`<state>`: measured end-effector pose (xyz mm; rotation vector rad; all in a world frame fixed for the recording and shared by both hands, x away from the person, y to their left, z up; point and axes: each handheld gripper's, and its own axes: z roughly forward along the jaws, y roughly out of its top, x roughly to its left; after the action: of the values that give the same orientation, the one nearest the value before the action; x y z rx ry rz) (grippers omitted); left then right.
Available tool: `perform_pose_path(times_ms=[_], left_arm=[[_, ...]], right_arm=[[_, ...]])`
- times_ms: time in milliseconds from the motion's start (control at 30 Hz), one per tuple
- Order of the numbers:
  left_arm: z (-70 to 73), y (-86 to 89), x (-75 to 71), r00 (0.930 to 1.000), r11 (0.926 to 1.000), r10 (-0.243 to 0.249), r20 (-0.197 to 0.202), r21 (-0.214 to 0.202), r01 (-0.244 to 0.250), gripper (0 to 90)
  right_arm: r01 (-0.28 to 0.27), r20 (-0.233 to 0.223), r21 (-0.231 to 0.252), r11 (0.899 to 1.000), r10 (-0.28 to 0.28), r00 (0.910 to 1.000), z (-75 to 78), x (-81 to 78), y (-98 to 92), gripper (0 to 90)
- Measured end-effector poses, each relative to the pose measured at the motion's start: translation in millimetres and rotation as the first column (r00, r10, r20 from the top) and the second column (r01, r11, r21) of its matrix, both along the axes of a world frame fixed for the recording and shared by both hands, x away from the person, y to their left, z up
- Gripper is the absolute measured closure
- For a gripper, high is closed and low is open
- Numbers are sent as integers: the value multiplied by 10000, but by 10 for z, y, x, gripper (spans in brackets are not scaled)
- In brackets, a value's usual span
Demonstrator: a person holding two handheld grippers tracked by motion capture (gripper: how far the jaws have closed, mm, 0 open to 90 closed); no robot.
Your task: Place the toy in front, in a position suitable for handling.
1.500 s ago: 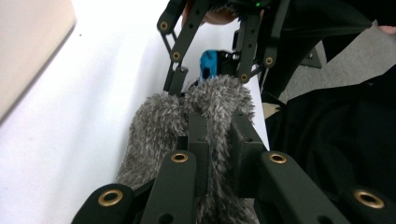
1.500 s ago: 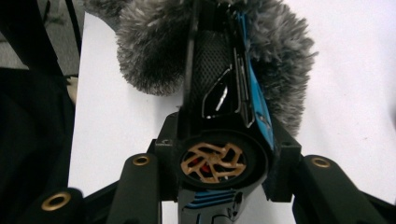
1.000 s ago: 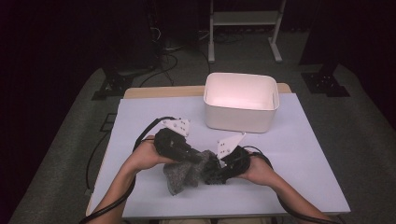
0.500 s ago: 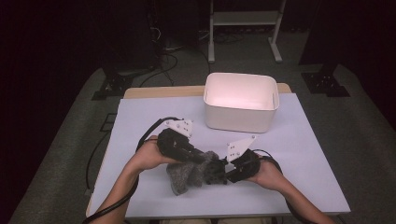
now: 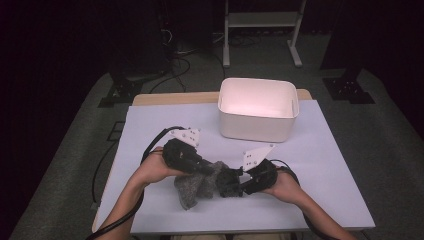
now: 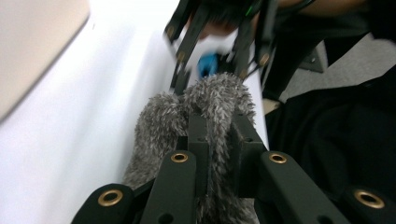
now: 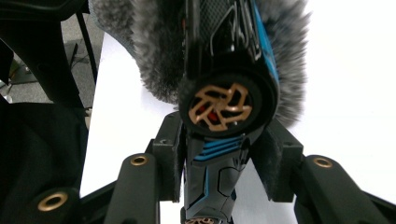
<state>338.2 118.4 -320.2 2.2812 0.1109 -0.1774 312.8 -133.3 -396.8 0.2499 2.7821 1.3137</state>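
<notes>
A grey fuzzy cloth [image 5: 191, 191] lies bunched at the table's front, between the two hands. My left gripper [image 5: 207, 171] is shut on one edge of it; in the left gripper view the jaws [image 6: 217, 123] pinch the fuzzy cloth [image 6: 159, 126] tightly. My right gripper [image 5: 231, 184] comes in from the right, shut on a black and blue toy [image 7: 224, 42] with bronze spoked wheels [image 7: 219, 106]. The toy's far end is pushed into the grey cloth [image 7: 154, 51], which wraps around it. Its blue part [image 6: 208, 64] shows beyond the cloth in the left gripper view.
A white plastic bin [image 5: 257, 122] stands open at the back of the white-covered table [image 5: 165, 125], right of centre. Cables trail from both grippers toward the front edge. Dark floor and a metal stand lie beyond the table.
My right gripper has shifted slightly to the right with the toy. The left gripper and the cloth have stayed nearly where they were.
</notes>
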Motion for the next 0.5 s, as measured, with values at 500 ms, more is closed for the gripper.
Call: perform_pose_path(times_ms=[500], left_arm=[[-131, 114, 19, 9995, 9964, 326, -33, 782, -323, 806]], right_arm=[[128, 65, 74, 9999, -129, 9999, -8, 20, -41, 580]])
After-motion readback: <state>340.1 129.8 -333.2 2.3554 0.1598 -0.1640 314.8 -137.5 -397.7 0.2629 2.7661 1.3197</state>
